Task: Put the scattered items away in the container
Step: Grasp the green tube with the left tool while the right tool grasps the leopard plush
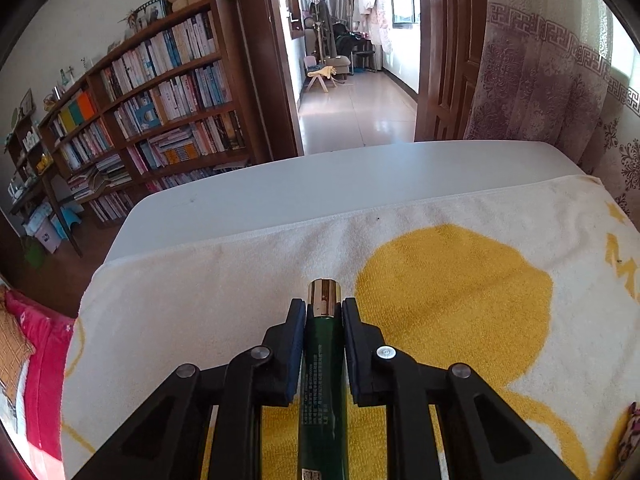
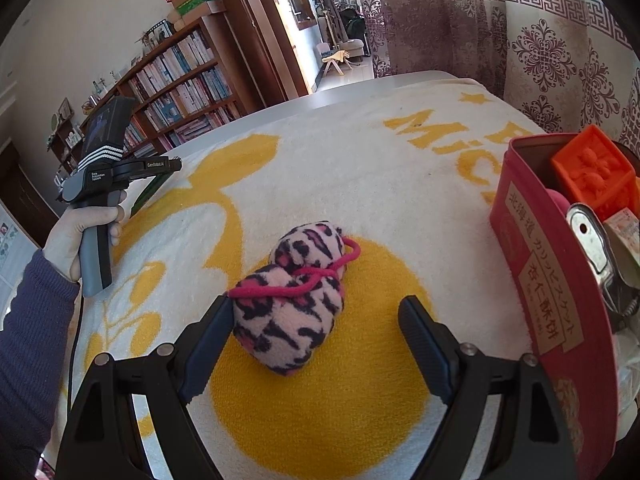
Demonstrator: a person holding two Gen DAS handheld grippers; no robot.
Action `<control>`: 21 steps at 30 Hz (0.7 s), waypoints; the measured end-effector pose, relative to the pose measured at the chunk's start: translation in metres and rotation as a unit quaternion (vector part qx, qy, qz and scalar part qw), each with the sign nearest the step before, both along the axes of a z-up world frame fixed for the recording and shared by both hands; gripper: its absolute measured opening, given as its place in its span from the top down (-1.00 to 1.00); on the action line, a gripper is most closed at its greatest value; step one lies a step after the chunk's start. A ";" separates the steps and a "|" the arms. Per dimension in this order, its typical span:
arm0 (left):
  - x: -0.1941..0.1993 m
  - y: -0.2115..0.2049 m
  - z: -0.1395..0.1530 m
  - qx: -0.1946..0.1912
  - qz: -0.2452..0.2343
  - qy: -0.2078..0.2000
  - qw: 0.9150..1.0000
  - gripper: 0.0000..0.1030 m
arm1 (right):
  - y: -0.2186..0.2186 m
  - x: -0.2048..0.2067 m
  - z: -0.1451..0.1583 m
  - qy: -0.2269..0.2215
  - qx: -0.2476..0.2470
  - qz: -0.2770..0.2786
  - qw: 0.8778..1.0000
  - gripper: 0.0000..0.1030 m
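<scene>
**Green tube gripped at left, spotted pouch between open fingers at right**

The left gripper [image 1: 324,306] is seen closed on a dark green cylindrical tube with a gold cap [image 1: 323,364]; the tube is pinched between both padded fingers, its gold end projecting just past the fingertips. It is held above a white terry towel printed with yellow shapes [image 1: 240,280], which is spread over a pale grey table [image 1: 320,184]. In the right wrist view the same gripper is shown from the side, held up by a gloved hand [image 2: 80,232] near the towel's left edge.

The right gripper [image 2: 316,312] is seen spread wide, nothing being held. A pink fleece pouch with black leopard spots, tied with a magenta cord [image 2: 298,296], lies on the towel's large yellow patch between the two fingers; its near end is just beside the left finger [image 2: 212,332], while the right finger stands apart from it.

A red tin container with printed labels [image 2: 548,280] stands at the towel's right side, near the right finger. An orange moulded plastic block [image 2: 592,168] and a shiny metal clip [image 2: 592,240] are seen inside it.
</scene>
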State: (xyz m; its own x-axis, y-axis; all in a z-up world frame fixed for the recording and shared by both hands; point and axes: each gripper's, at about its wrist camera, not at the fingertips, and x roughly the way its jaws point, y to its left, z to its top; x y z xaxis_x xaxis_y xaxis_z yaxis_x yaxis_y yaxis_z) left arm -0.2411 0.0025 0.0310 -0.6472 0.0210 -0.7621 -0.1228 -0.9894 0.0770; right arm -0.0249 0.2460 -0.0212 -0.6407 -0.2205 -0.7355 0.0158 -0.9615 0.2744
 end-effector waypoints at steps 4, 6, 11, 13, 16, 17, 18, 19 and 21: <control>0.036 0.005 0.023 0.008 -0.010 0.015 1.000 0.62 | 0.001 0.001 0.001 0.004 0.002 -0.004 1.000 -0.69; 0.054 0.007 0.031 0.016 -0.013 0.020 1.000 0.62 | 0.000 0.000 0.001 0.004 0.002 -0.004 1.000 -0.69; 0.100 0.015 0.038 0.039 -0.020 0.021 0.999 0.62 | -0.001 -0.005 -0.003 -0.012 0.002 0.001 1.000 -0.69; 0.120 0.020 0.039 0.040 -0.024 0.025 0.999 0.62 | -0.003 -0.004 0.000 -0.009 0.004 -0.002 1.000 -0.69; 0.146 0.026 0.044 0.038 -0.024 0.036 0.998 0.62 | -0.009 -0.006 0.005 -0.007 0.002 0.010 1.000 -0.69; 0.153 0.029 0.046 0.039 -0.025 0.039 0.998 0.62 | -0.011 -0.008 0.006 -0.009 0.000 0.014 1.000 -0.69; 0.160 0.031 0.047 0.041 -0.026 0.042 0.998 0.62 | -0.013 -0.010 0.005 -0.011 -0.002 0.018 1.000 -0.69; 0.166 0.033 0.049 0.043 -0.025 0.045 0.998 0.62 | -0.016 -0.013 0.004 -0.015 -0.003 0.022 1.000 -0.69; 0.176 0.036 0.052 0.043 -0.021 0.054 0.997 0.62 | -0.021 -0.019 -0.002 -0.026 0.005 0.023 0.999 -0.68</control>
State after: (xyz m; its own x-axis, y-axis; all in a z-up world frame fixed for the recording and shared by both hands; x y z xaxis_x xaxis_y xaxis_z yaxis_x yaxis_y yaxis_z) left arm -0.0648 0.0382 0.0830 -0.7219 0.1126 -0.6828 -0.1602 -0.9871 0.0066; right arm -0.0434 0.2251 -0.0234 -0.5912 -0.2415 -0.7695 0.0456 -0.9626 0.2670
